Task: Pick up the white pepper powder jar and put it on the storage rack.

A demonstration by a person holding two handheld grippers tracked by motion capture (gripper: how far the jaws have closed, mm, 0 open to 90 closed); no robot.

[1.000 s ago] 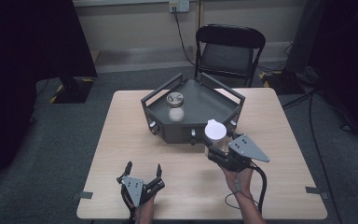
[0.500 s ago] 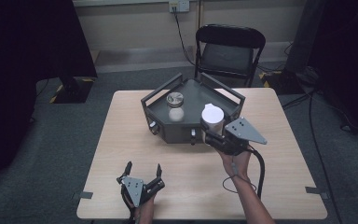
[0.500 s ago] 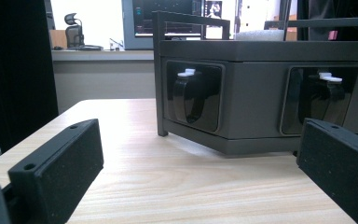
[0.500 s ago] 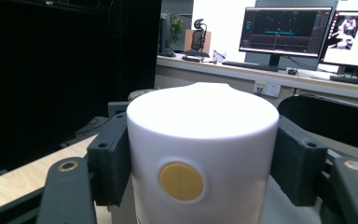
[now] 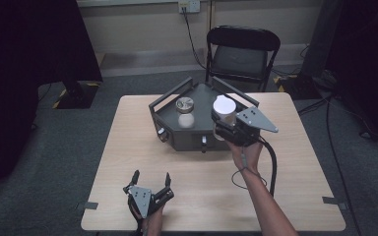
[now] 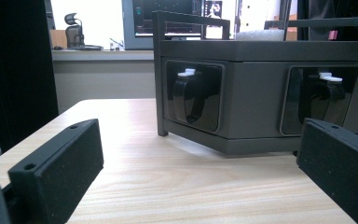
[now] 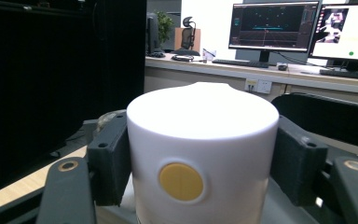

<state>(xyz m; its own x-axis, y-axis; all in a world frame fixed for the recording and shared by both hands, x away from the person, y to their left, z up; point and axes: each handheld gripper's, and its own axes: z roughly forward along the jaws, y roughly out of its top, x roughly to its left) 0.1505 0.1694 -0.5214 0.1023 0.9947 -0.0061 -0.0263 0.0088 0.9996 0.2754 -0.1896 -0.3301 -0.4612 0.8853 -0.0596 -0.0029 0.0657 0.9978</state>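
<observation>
My right gripper (image 5: 223,124) is shut on a white cylinder (image 5: 224,110) and holds it upright over the right part of a dark grey angular box (image 5: 187,138) at the table's middle. In the right gripper view the white cylinder (image 7: 203,140) sits between the two black pads (image 7: 109,156) and shows a yellow round mark on its side. On top of the box stand a metal-lidded jar (image 5: 184,103) and a pale round object (image 5: 185,120). My left gripper (image 5: 152,176) rests open near the table's front edge, its jaws wide apart with nothing between them, facing the box (image 6: 251,93).
The box has raised bar handles along its back edges and two recessed latches (image 6: 189,95) in its front walls. A black folding chair (image 5: 241,49) stands behind the wooden table (image 5: 202,191). A cable trails from the right gripper over the table.
The right gripper has carried the white cylinder up and away from me, from the box's front right corner to above its right part. The left gripper has stayed put.
</observation>
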